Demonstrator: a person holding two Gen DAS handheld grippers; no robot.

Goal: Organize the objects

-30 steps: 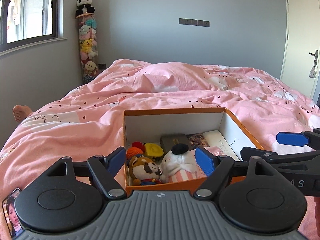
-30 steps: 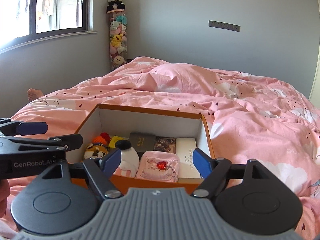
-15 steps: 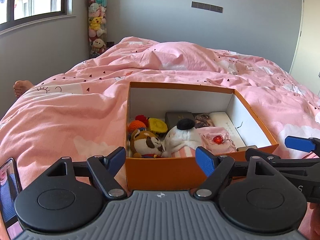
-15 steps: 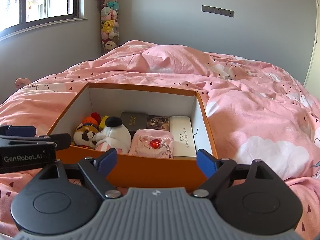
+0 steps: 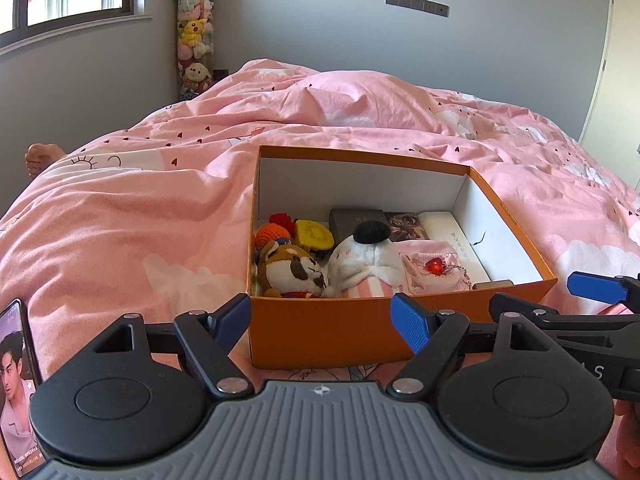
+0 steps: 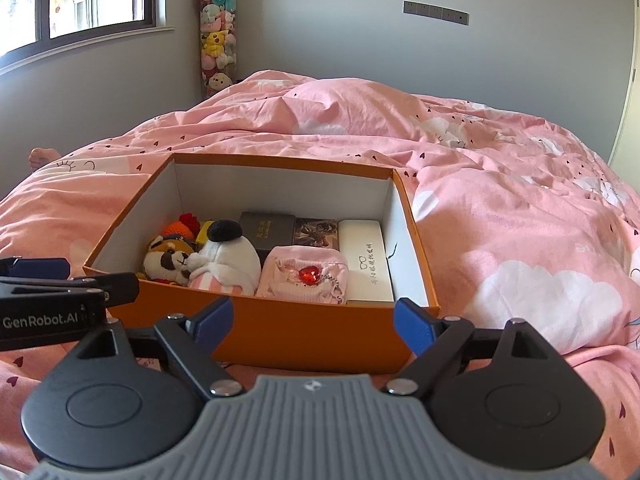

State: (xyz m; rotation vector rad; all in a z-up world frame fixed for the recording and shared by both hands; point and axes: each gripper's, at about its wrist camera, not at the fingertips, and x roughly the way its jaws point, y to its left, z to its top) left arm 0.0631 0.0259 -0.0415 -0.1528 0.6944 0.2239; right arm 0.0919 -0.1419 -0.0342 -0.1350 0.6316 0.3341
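An orange box [image 5: 340, 336] [image 6: 304, 336] with white inner walls sits on the pink bed. It holds a brown plush [image 5: 290, 272] [image 6: 166, 260], a white plush with a black cap [image 5: 366, 258] [image 6: 228, 258], a pink pouch with a red heart [image 5: 436, 270] [image 6: 306, 276], a white case [image 6: 366, 266], a dark box [image 6: 266, 230] and a yellow toy [image 5: 314, 234]. My left gripper [image 5: 322, 320] is open and empty in front of the box. My right gripper [image 6: 314, 320] is open and empty beside it, also at the right of the left wrist view [image 5: 592, 300].
A pink duvet [image 5: 120, 220] [image 6: 520, 220] covers the bed. A phone [image 5: 18, 380] lies at the lower left. A bare foot [image 5: 40, 158] shows at the bed's left edge. A tall tube of plush toys [image 6: 216, 36] stands in the corner by the window.
Both grippers have drawn back and risen from the box, so more of its front wall and inside shows. Both stay open and empty.
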